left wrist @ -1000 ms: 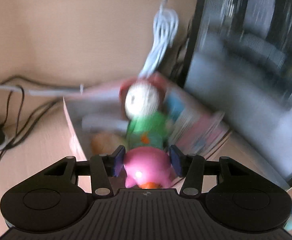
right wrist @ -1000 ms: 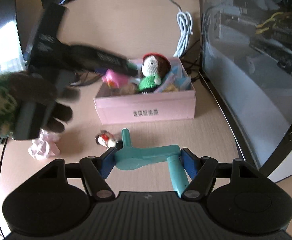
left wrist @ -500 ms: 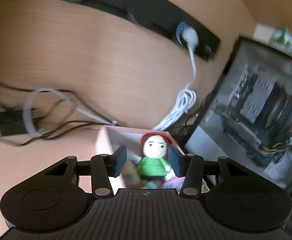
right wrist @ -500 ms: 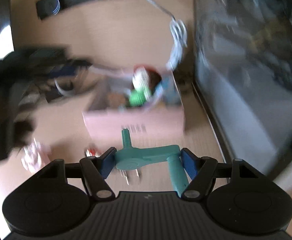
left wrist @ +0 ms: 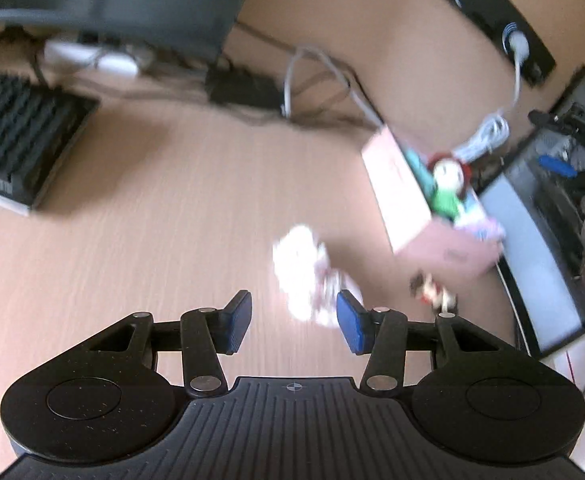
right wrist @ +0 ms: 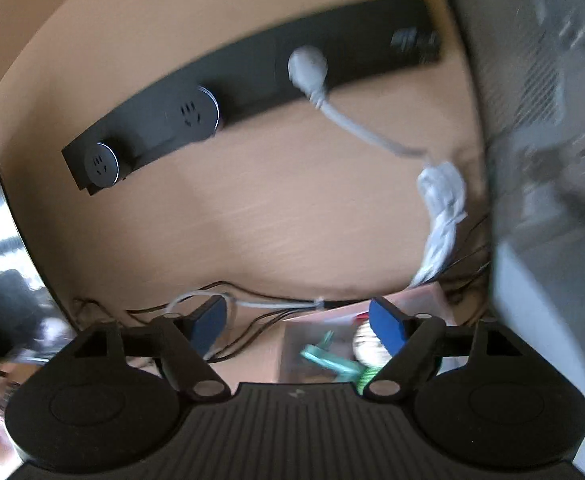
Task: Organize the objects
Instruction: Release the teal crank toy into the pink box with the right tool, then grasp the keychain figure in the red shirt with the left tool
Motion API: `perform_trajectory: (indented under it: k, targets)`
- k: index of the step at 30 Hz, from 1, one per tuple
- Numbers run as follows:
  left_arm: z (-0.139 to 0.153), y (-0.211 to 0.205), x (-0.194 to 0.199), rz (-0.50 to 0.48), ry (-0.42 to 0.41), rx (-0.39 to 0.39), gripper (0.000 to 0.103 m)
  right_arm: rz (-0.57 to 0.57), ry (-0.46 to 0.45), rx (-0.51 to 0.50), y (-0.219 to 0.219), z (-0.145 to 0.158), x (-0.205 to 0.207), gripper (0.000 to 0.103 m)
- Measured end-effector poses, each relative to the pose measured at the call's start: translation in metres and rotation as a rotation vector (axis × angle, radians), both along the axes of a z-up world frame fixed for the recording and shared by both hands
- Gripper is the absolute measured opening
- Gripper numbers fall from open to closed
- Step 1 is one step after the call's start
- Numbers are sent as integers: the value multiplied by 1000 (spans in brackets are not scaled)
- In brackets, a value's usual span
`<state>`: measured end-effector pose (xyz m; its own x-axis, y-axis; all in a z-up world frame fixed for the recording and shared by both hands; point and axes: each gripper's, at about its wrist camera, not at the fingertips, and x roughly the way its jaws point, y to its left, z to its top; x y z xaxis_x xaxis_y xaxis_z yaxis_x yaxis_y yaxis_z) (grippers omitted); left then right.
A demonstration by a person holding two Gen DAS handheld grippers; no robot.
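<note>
Two grippers are empty at this moment. The right gripper has just spread its jaws: half a second ago they pinched a teal plastic toy, which now lies inside the pink cardboard box beside the knitted doll. Nothing remains between the pads. That item counts as stowed.

The left gripper, which carried a pink toy a second ago and hung over the box half a second ago, now points at the open desktop. Its jaws stand partly apart and clamp nothing. A crumpled white-and-pink wad lies on the desk just beyond the fingertips, its near edge level with the right pad; contact cannot be confirmed through the blur. A small figurine lies further right, near the front wall of the box. Judged from this layout, two loose items remain, and the wad is the likely next pick.

Surface: a light wood-grain desk. Further back, the left view shows a black keyboard and tangled cables. At the rear runs a black power strip with a white plug. A computer case with a clear side panel stands to the right of the box.
</note>
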<state>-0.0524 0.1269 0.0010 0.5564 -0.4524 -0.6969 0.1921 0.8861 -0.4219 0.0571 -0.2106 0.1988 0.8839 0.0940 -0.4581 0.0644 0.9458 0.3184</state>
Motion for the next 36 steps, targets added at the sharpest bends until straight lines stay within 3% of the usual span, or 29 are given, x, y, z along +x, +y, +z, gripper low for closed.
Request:
perform_trajectory:
  k: [3,8,14,18,20,22,27,31,36]
  targets:
    - [-7,-8,-6,-81,20,6,51,8,9,-107,11,-8,-28,84]
    - [6,-54,-9,-287,-65,38,51,15,62,-309,32,-40,-72,89]
    - [10,-94,-2,-431,-104,82,51,8,162,-391,34,-78,-117,96]
    - [5,-91,5,-395,-112,165,51,34,204,-408,38,-98,-146,100]
    - [4,-97,14,-401,-108,164,51,38,217,-441,44,-108,-155,100]
    - [8,-117,19,-501,-164,168,51,37,240,-434,47,-115,-159,100]
    - [7,-187,29,-804,-377,366,51,63,271,-381,47,-122,-168,100]
    - [-11,-222,46,-964,-340,411,52,72,298,-374,46,-128,-175,100]
    - [-35,-245,68,-967,-280,455,54,69,331,-337,39,-134,-191,100]
